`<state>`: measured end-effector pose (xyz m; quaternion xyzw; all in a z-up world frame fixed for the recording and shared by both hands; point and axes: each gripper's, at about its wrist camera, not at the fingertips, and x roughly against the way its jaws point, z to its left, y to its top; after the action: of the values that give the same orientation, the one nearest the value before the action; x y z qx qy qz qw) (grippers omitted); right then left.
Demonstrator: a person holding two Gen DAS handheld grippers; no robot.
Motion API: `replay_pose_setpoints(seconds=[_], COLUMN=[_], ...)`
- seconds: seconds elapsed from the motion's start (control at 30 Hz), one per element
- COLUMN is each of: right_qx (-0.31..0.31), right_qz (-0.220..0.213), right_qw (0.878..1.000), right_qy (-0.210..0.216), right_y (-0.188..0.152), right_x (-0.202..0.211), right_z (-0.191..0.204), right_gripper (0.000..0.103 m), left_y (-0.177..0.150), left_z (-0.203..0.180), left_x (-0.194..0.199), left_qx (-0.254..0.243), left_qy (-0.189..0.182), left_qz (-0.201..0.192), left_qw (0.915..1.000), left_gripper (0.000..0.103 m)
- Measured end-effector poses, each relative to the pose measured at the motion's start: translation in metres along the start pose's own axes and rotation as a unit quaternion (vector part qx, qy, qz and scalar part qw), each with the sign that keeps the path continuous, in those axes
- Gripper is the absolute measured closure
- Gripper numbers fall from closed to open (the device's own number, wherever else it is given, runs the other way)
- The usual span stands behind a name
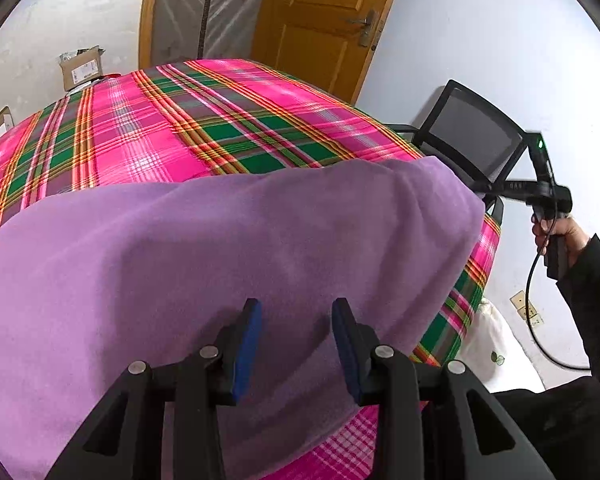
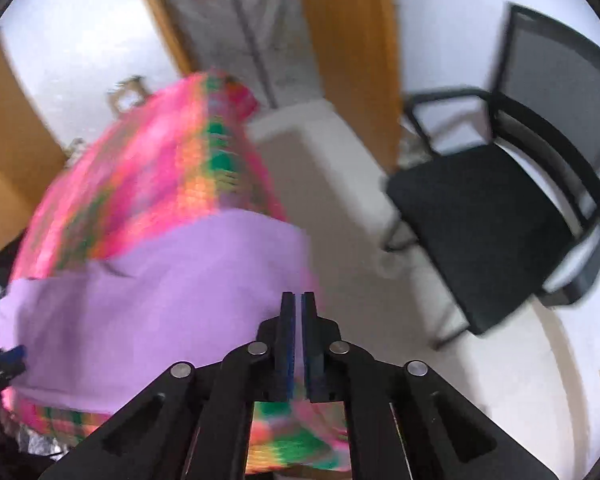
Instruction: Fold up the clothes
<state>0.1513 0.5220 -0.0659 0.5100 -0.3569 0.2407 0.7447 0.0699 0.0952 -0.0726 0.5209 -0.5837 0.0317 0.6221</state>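
On the plaid-covered bed (image 1: pixel 220 128) a purple cloth (image 1: pixel 180 248) lies under the wide-open, empty left gripper (image 1: pixel 296 312) (right gripper (image 2: pixel 297 300) nearly closed, pinching nothing, off the bed's right edge).

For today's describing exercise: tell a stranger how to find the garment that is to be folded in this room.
Find the bed under the pink and green plaid sheet, in front of the wooden door. On its near part lies a purple cloth, spread flat. It is the only plain, unpatterned fabric on the bed, soft and fleecy against the bright checks.
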Motion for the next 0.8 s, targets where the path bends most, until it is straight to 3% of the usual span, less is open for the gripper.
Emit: replay_pose_setpoints(seconds=[0.13, 0.27, 0.37, 0.47, 0.53, 0.7, 0.8], right_qx=[0.082, 0.155, 0.219, 0.291, 0.32, 0.29, 0.267], right_qz=[0.011, 0.032, 0.04, 0.064, 0.073, 0.056, 0.037], right_qw=[0.994, 0.979, 0.959, 0.936, 0.927, 0.942, 0.952], right_qy=[0.068, 0.128, 0.173, 0.189, 0.181, 0.161, 0.146], right_y=[0.002, -0.015, -0.038, -0.065, -0.08, -0.074, -0.068], right_x=[-0.013, -0.021, -0.013, -0.012, -0.013, -0.006, -0.008], right_z=[0.072, 0.13, 0.168, 0.198, 0.205, 0.197, 0.203], right_gripper=[0.091, 0.091, 0.091, 0.091, 0.091, 0.09, 0.089], left_y=[-0.003, -0.016, -0.029, -0.037, -0.039, -0.039, -0.04], left_z=[-0.015, -0.019, -0.014, -0.007, -0.003, 0.028, 0.061], left_x=[-0.003, 0.007, 0.015, 0.023, 0.028, 0.047, 0.06], left_qx=[-0.027, -0.036, -0.033, -0.026, -0.019, 0.027, 0.076], left_qy=[-0.014, -0.016, -0.021, -0.023, -0.021, 0.029, 0.077], left_qz=[0.007, 0.008, 0.009, 0.005, -0.001, -0.033, -0.051], left_qw=[0.9995, 0.9992, 0.9992, 0.9994, 0.9996, 0.9987, 0.9929], left_gripper=[0.066, 0.066, 0.066, 0.066, 0.066, 0.066, 0.066])
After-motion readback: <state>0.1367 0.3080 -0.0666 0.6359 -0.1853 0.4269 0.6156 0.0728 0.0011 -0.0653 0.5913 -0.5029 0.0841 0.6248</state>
